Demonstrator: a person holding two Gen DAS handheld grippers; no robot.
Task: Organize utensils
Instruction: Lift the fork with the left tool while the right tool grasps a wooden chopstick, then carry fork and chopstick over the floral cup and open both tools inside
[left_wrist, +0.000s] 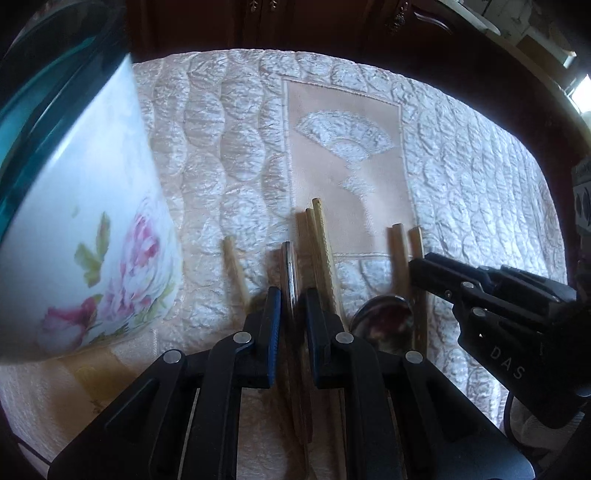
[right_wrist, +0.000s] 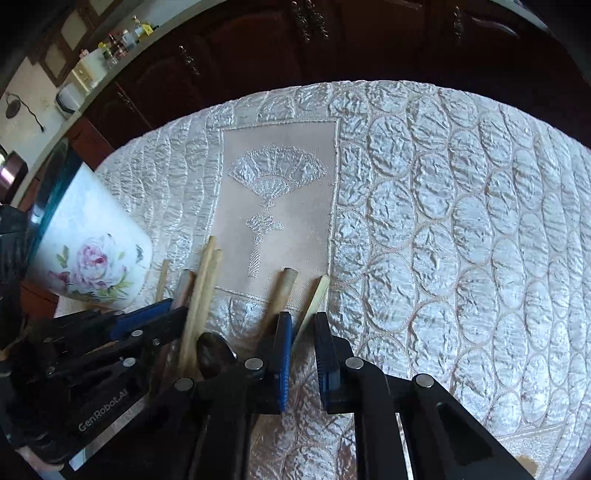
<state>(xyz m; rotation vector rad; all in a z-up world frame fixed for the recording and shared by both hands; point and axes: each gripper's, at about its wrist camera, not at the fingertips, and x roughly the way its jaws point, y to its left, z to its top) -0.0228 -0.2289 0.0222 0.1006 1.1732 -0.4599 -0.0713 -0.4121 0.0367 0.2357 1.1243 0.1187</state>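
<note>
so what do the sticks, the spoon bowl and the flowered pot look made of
Sticks: pale tan, matte, with straight-cut ends, likely bamboo or wood chopsticks. Spoon bowl: dark, mirror-like reflections, probably polished metal. Flowered pot: smooth glossy white with printed pink roses and a teal rim, looks like glazed ceramic or enamel; the pictures don't settle which.

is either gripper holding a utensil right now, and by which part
The left gripper appears closed on a metal utensil handle, near its end. The right gripper straddles a wooden chopstick, not clearly clamped.
</note>
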